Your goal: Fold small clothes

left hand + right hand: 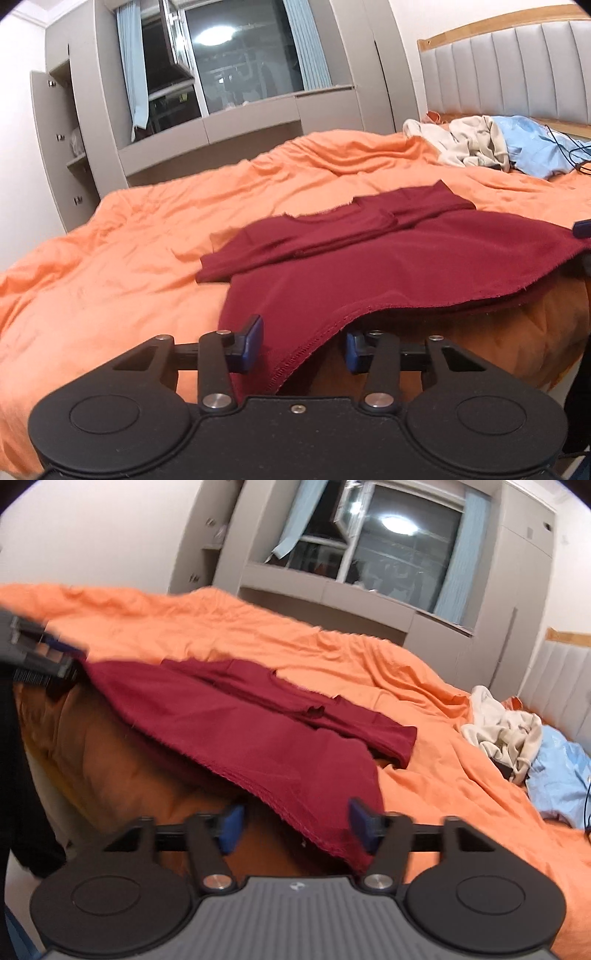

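L gripper & R gripper jaws apart, straddling maroon shirt hem on orange duvet.

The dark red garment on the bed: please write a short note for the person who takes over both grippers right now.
Left gripper: open, its fingers on either side of the dark red garment's near hem, not clamped.
Right gripper: open, at the other near corner of the hem.
The garment lies on the orange bedcover, its sleeves already folded inward.
Left to do: grip both corners and fold the hem toward the collar.
A beige and blue clothes pile waits near the headboard.
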### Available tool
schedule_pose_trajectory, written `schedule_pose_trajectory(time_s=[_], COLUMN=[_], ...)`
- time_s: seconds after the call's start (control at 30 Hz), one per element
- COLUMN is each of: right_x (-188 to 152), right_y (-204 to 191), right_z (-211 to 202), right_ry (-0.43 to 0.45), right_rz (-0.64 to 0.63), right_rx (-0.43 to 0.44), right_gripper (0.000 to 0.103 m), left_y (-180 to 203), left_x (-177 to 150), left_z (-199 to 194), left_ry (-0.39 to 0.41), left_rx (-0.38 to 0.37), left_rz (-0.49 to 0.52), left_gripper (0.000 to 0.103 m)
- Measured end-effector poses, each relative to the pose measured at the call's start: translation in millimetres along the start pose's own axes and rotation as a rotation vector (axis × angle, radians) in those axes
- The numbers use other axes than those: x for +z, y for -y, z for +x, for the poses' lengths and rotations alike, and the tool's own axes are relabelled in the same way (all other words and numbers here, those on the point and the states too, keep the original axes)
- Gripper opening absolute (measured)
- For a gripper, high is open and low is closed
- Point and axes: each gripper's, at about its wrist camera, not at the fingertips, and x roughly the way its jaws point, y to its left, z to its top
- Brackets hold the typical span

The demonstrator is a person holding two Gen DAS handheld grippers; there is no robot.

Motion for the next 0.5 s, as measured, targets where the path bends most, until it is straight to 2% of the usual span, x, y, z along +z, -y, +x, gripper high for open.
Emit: schedule_pose_trajectory(time_s=[0.07, 0.1, 0.17, 0.23, 0.27, 0.3, 0.33, 0.37, 0.4, 0.43, 0.5], right_x=[-2.6, -3.7, -5.2, -6.2, -6.5, -7.0, -7.6, -8.0, -8.2, -8.2, -6.3], right_y=[-8.9, -11.2, -13.7, -12.8, -12.0, -10.4, -9.6, -8.2, -7.7, -8.1, -6.8], right_z=[4.5, 7.1, 9.1, 7.9, 5.9, 3.9, 1.4, -0.9, -3.3, -4.6, -5.2], right_ry=[-0.04, -0.051, -0.055, -0.04, -0.027, -0.015, -0.003, 0.009, 0.022, 0.028, 0.03], right_rz=[-0.053, -0.071, -0.085, -0.085, -0.085, -0.085, -0.084, -0.08, -0.08, -0.082, -0.072], right_rx=[-0.003, -0.023, -0.077, -0.126, -0.141, -0.149, -0.152, -0.152, -0.152, -0.151, -0.16], right_gripper=[0.076, 0.074, 0.06, 0.039, 0.035, 0.022, 0.017, 0.016, 0.011, 0.009, 0.008], left_y=[-1.1, -1.1, -2.2, -3.6, -4.4, -6.0, -8.0, -10.2, -12.8, -15.2, -17.9], left_x=[3.0, 4.3, 6.3, 5.2, 4.1, 2.2, 0.4, -1.3, -2.6, -3.5, -4.4], left_z=[0.1, 0.0, 0.7, 0.6, 0.6, 0.5, 0.7, 0.4, -0.4, -1.9, -5.8], left_ry=[0.014, 0.018, 0.023, 0.02, 0.014, 0.008, 0.001, -0.006, -0.01, -0.011, 0.002], left_rx=[0.004, 0.005, 0.013, 0.032, 0.041, 0.048, 0.054, 0.057, 0.056, 0.049, 0.041], left_rz=[0.006, 0.007, 0.014, 0.024, 0.026, 0.027, 0.025, 0.02, 0.01, -0.007, -0.038], left_gripper=[0.046, 0.046, 0.046, 0.049, 0.049, 0.049, 0.047, 0.044, 0.031, 0.013, 0.008])
